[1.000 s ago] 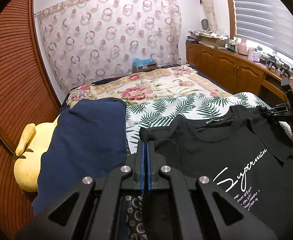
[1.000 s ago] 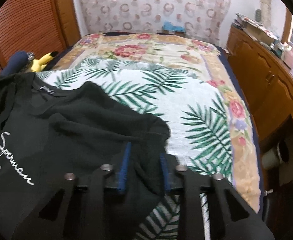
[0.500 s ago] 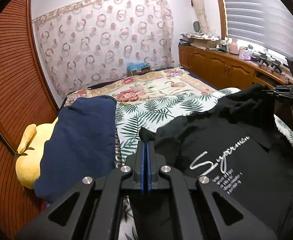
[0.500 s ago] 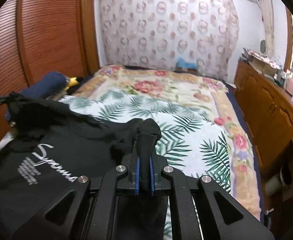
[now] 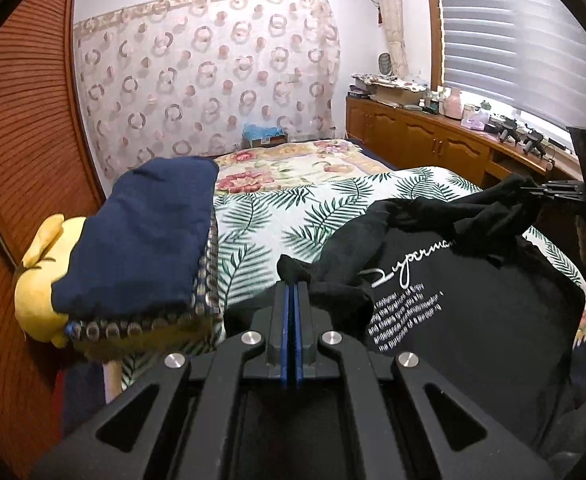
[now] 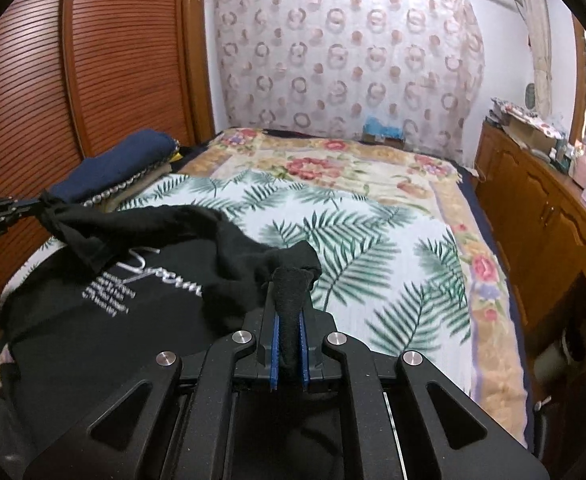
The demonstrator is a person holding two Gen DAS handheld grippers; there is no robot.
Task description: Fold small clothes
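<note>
A black T-shirt (image 5: 473, 320) with white script print hangs between both grippers above the near end of the bed; it also shows in the right wrist view (image 6: 93, 320). My left gripper (image 5: 292, 292) is shut on one shoulder corner of the shirt. My right gripper (image 6: 289, 312) is shut on the other shoulder corner, with a thick wad of cloth between its blue pads. Each gripper shows at the edge of the other's view, the right one (image 5: 549, 192) and the left one (image 6: 21, 206). The shirt's top edge sags between them.
A palm-leaf sheet (image 6: 353, 240) lies over a floral blanket (image 6: 333, 160) on the bed. A stack of folded clothes topped by a navy piece (image 5: 149, 232) rests on a yellow plush toy (image 5: 37, 292) at the left. Wooden cabinets (image 6: 541, 216) run along the right, a slatted wardrobe (image 5: 21, 140) along the left.
Both grippers have lifted the shirt off the bed and raised it. The right gripper closed on its corner a second ago. The shirt now hangs instead of lying flat.
</note>
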